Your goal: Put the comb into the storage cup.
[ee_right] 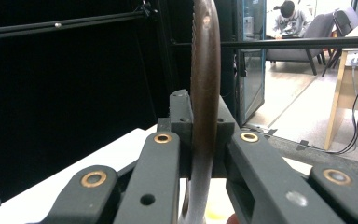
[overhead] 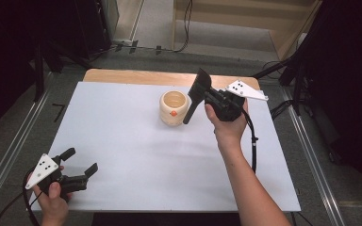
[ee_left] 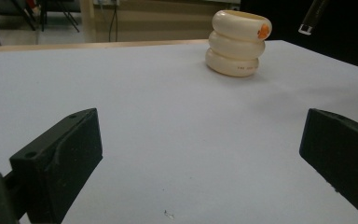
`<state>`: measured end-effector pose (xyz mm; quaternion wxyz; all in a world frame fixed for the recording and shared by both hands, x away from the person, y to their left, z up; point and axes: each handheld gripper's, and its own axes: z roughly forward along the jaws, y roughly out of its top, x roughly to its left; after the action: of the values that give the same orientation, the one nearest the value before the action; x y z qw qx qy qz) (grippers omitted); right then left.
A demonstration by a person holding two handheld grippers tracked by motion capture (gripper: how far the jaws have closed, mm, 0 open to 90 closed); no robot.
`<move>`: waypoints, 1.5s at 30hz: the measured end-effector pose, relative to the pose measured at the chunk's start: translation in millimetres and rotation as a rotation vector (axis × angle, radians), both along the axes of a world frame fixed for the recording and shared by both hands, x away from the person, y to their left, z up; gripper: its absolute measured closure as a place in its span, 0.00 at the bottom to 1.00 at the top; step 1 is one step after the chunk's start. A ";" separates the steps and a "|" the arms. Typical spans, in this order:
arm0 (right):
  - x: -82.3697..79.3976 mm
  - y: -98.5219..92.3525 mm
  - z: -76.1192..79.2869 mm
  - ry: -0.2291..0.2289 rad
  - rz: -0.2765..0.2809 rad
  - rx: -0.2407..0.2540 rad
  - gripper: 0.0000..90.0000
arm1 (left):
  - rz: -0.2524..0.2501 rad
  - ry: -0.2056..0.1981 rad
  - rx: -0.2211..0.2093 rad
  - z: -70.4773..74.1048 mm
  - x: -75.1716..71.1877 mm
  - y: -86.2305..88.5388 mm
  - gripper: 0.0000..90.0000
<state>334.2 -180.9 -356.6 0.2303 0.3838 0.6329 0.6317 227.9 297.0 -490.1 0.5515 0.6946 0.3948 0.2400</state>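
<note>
The dark spatula (overhead: 197,92) sits clamped between the jaws of the right gripper (overhead: 206,96), its blade raised toward the far edge and its handle slanting down just beside the cream ribbed cup (overhead: 174,108), close to the cup's rim on the right. In the right gripper view the spatula (ee_right: 205,98) runs edge-on, upright, pinched between the two black jaws. The cup stands upright on the white board (overhead: 136,155), a little beyond its middle and nearer the far side, with a small orange mark on its wall; in the left gripper view the cup (ee_left: 238,43) rises well ahead of the jaws.

The left gripper (overhead: 82,162) rests at the near left corner of the board, held in the left hand (overhead: 52,200), its jaws spread wide apart with nothing between them.

The board covers a wooden table (overhead: 136,75) whose bare strip shows along the far edge. Most of the board lies bare, from the left edge across the middle to the near edge. Grey floor (overhead: 14,136) surrounds the table, with metal rails on both sides and dark stands and cables at the back.
</note>
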 end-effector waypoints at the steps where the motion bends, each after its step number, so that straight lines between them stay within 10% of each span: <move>1: 1.1 -0.1 0.3 -0.001 -0.003 -0.001 0.92 | 0.001 0.001 -0.001 -0.1 0.0 0.0 0.00; 45: 34.6 16.5 22.9 -0.065 -0.033 -0.013 0.92 | -0.006 -0.004 0.008 -0.1 0.2 -0.6 0.00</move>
<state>368.8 -164.4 -333.7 0.2636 0.3717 0.6229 0.6358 228.1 296.5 -490.2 0.5501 0.6975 0.3907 0.2413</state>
